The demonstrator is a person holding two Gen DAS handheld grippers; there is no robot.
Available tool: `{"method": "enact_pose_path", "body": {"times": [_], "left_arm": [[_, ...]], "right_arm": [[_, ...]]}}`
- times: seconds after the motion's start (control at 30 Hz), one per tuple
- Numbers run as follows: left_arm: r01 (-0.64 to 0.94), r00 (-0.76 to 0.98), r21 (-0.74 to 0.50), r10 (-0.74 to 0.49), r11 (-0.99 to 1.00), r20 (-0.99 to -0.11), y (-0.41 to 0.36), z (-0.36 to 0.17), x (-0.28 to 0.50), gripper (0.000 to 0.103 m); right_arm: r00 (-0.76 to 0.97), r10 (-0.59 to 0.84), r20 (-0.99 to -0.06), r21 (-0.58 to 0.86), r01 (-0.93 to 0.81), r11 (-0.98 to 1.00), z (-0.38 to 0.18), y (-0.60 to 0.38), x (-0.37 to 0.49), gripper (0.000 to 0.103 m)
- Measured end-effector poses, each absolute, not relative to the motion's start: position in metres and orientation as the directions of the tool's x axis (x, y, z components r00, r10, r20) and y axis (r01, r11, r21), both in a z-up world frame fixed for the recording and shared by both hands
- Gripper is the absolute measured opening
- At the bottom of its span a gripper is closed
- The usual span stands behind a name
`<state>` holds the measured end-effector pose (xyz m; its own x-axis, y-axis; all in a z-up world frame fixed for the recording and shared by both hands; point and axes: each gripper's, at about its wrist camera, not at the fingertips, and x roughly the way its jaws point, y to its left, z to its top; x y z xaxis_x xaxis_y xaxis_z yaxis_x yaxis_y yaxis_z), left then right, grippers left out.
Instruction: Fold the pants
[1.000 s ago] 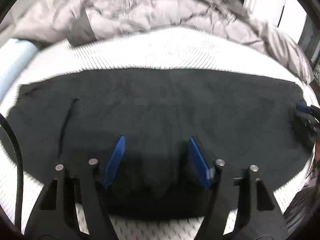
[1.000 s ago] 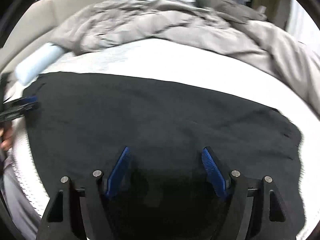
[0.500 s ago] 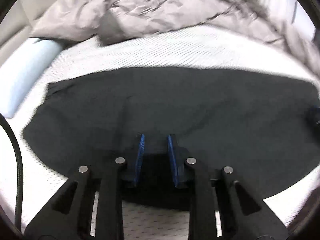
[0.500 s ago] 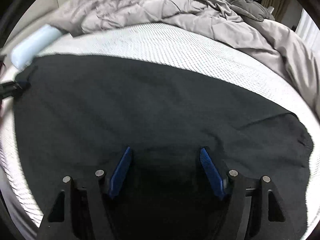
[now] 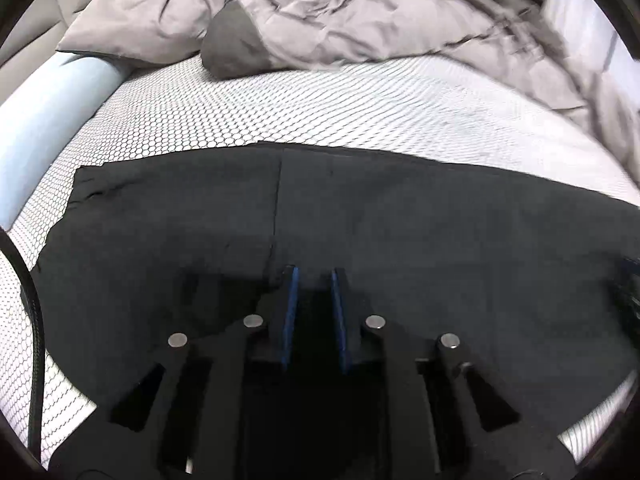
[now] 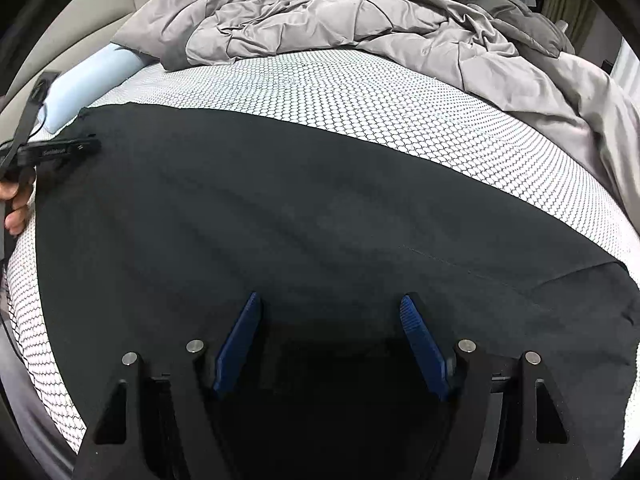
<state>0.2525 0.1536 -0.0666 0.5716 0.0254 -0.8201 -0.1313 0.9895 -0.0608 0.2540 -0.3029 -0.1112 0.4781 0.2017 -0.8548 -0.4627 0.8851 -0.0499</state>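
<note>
Black fabric pants [image 6: 304, 216] are spread flat on the honeycomb-patterned white bed [image 6: 340, 92], unfolded. Its near edge is being clamped by the closing left hand-held gripper [image 5: 313, 276]; the right hand-held gripper [image 6: 331, 304] hangs unclenched above it.

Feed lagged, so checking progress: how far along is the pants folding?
Done: black pants lie spread on the bed. In hand: left hand-held gripper closing at their near edge, cloth between unclear; right hand-held gripper open above them. Left: the folds.
</note>
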Motion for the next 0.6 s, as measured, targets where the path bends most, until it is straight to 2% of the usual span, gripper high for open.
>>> {"method": "enact_pose_path", "body": {"times": [0.13,0.27,0.4,0.43,0.53,0.6], "left_arm": [[-0.129,0.631,-0.061,0.034,0.99,-0.775,0.187,-0.048,0.214,0.016],[-0.192,0.54,0.022,0.125,0.981,-0.833,0.232,-0.074,0.211,0.016],[-0.319,0.502,0.088,0.247,0.944,-0.829,0.279,-0.085,0.209,0.015],[-0.341,0.494,0.086,0.256,0.936,-0.831,0.29,-0.085,0.21,0.011],[-0.377,0.473,0.038,0.228,0.925,-0.851,0.305,-0.079,0.218,0.01],[-0.311,0.533,0.038,0.207,0.95,-0.82,0.285,-0.062,0.214,0.01]], "right_arm": [[0.477,0.215,-0.852,-0.034,-0.459,0.888,-0.109,-0.305,0.254,0.073],[0.473,0.213,-0.855,-0.036,-0.465,0.885,-0.111,-0.303,0.256,0.073],[0.476,0.203,-0.856,-0.052,-0.471,0.881,-0.112,-0.3,0.256,0.073],[0.475,0.204,-0.856,-0.051,-0.471,0.881,-0.112,-0.301,0.256,0.073],[0.474,0.204,-0.856,-0.052,-0.472,0.88,-0.112,-0.3,0.256,0.073],[0.474,0.202,-0.857,-0.054,-0.473,0.88,-0.113,-0.299,0.256,0.073]]}}
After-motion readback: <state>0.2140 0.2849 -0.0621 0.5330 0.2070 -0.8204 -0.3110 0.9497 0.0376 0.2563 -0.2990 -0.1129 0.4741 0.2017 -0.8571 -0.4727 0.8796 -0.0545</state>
